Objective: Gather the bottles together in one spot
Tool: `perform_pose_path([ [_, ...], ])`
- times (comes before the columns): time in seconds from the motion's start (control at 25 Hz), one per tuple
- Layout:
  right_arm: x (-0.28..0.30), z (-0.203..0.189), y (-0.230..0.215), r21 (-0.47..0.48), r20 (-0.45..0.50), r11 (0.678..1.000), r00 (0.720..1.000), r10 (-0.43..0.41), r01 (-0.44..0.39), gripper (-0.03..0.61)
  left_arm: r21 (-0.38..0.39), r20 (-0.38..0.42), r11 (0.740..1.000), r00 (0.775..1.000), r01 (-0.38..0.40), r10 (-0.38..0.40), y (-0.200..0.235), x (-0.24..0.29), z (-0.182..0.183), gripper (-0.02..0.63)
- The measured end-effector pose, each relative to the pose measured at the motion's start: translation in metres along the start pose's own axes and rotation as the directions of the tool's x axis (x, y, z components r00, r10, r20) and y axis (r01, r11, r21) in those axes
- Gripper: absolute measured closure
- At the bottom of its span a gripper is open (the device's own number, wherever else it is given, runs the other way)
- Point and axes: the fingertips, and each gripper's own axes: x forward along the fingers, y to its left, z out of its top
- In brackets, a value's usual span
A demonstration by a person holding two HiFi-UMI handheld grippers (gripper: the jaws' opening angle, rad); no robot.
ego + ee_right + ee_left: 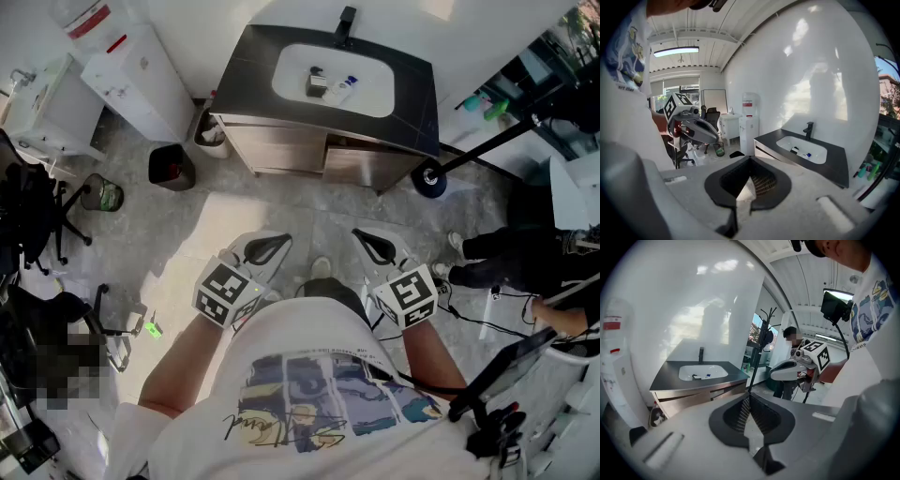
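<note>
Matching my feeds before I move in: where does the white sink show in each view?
Head view: sink at top centre.
Left gripper view: sink left of centre.
Right gripper view: sink right of centre.
Shared landmark: the black tap behind it.

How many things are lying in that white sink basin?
2, as far as shows: a small dark grey object left of centre in the white sink basin, and a small white bottle with a blue end just right of it.
</note>
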Motion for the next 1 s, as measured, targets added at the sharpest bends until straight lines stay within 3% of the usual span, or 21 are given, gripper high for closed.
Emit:
perform_pose_path([
  [0.4, -0.009, 0.0, -0.098, 0.02, 0.021, 0.999, 0.999, 0.032, -0.032, 0.577, 0.018, -0.001, 0.999, 0.999, -0.037, 0.037, 0.004, 0.087, 0.061, 0.612],
  [0.68, 0.003, -0.018, -0.146, 0.115, 0.017, 0.992, 0.999, 0.046, -0.048, 0.575, 0.006, -0.015, 0.999, 0.999, -0.032, 0.032, 0.007, 0.131, 0.081, 0.612],
  [0.88, 0.035, -0.016, -0.168, 0.167, 0.017, 0.985, 0.999, 0.039, -0.041, 0.554, 0.003, -0.04, 1.0, 0.999, -0.026, 0.026, 0.042, 0.147, 0.08, 0.611],
  [1.0, 0.057, -0.015, -0.183, 0.181, -0.001, 0.983, 1.0, 0.022, -0.022, 0.551, -0.012, -0.009, 1.0, 1.0, -0.004, 0.004, 0.071, 0.162, 0.087, 0.611],
])
